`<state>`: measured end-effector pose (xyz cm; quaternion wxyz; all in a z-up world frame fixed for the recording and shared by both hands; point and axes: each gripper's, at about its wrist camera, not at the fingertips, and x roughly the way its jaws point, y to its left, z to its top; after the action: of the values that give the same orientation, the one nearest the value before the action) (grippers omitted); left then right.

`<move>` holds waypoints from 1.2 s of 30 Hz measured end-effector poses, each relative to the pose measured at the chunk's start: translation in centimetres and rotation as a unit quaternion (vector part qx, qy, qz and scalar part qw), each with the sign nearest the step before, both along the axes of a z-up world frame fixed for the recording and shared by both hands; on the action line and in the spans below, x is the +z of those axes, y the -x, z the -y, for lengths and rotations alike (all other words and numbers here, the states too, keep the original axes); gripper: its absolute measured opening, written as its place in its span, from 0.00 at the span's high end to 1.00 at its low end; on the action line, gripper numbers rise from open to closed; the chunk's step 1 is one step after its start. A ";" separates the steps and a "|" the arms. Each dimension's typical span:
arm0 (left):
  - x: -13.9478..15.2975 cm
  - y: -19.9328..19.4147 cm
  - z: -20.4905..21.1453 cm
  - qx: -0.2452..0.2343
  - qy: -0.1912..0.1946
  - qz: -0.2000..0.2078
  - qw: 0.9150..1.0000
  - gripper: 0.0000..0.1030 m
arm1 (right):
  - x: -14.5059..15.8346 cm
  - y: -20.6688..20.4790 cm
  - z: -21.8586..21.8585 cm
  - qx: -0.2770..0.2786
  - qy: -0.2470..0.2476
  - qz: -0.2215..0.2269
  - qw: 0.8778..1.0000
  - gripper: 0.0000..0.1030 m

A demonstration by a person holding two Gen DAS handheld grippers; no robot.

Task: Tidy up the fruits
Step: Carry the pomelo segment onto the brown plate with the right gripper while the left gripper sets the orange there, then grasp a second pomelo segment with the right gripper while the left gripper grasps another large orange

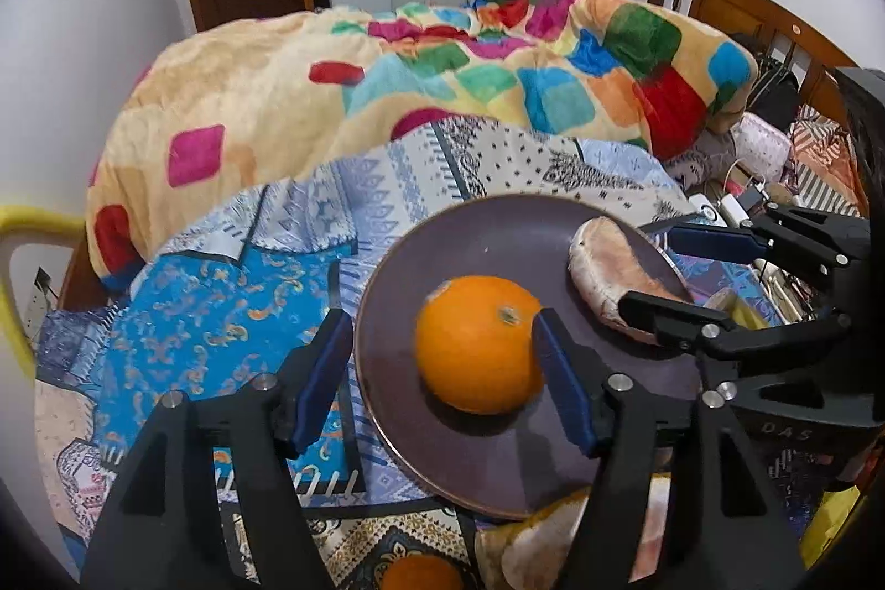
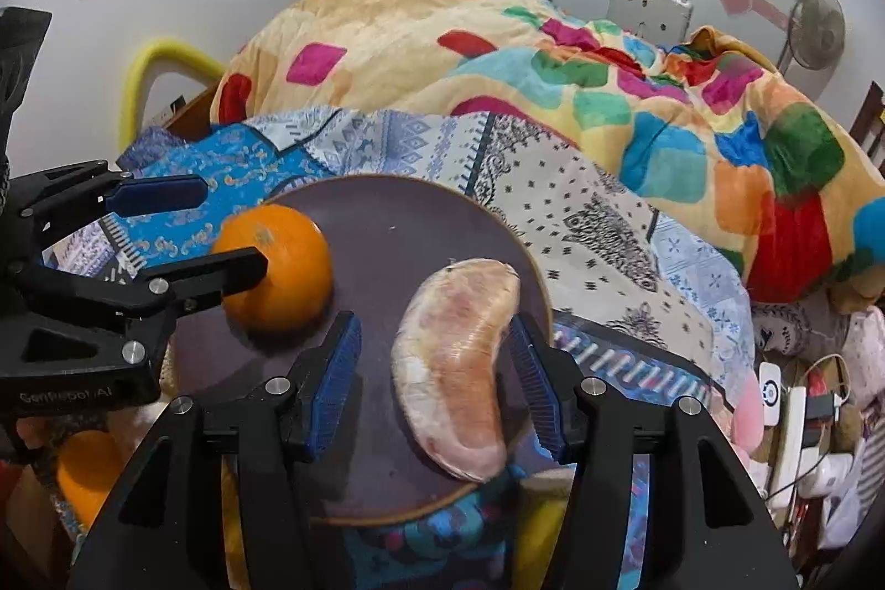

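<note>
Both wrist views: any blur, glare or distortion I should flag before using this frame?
Left wrist view: heavy fisheye bending with dark corners; orange slightly smeared at its edges. Right wrist view: same bending; pomelo wedge and plate sharp, yellow chair back blurred. Flat indoor light, soft shadows, no strong glare in either.

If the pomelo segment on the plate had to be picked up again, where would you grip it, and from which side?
Grip the pomelo segment across its thick middle, coming from above along its length. It lies flat on the plate, curved like a crescent with tapered ends, so the right gripper fingers should straddle the narrow width.
</note>
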<state>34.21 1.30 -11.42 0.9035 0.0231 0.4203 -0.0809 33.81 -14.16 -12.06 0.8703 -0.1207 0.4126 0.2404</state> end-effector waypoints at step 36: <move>2.6 15.7 -0.3 0.051 0.004 0.045 0.998 0.18 | 3.4 14.3 2.3 0.009 -0.029 0.092 0.995 0.49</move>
<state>18.47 1.65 -8.82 0.9246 0.0015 0.3793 -0.0355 19.48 -16.48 -8.61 0.9055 -0.1203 0.3227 0.2478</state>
